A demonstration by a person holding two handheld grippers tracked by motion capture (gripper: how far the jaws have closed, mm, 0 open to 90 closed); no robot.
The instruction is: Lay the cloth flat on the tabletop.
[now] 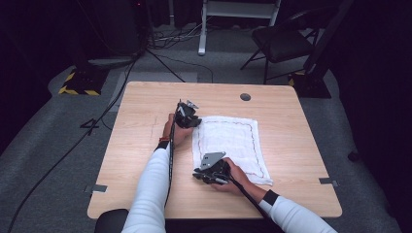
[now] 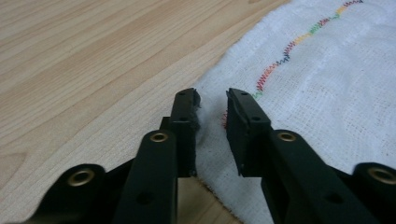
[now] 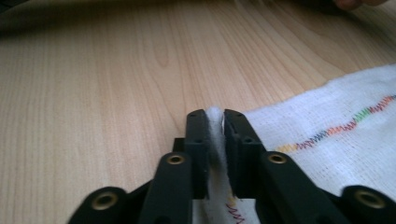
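Observation:
A white cloth (image 1: 228,141) with a coloured zigzag stitched border lies flat on the wooden table (image 1: 141,165). My left gripper (image 1: 193,120) sits at the cloth's far left corner. In the left gripper view its jaws (image 2: 212,95) stand a little apart, with the cloth's edge (image 2: 327,84) lying between them and the pads not pressing on it. My right gripper (image 1: 199,174) is at the near left corner. In the right gripper view it (image 3: 214,114) is shut on a raised fold of the cloth (image 3: 336,140), which is pinched between the pads.
A round cable hole (image 1: 245,96) is in the table's far right part. Bare wood lies to the left of the cloth. Beyond the table stand a black chair (image 1: 282,41) and a white frame (image 1: 233,14), with cables on the grey floor.

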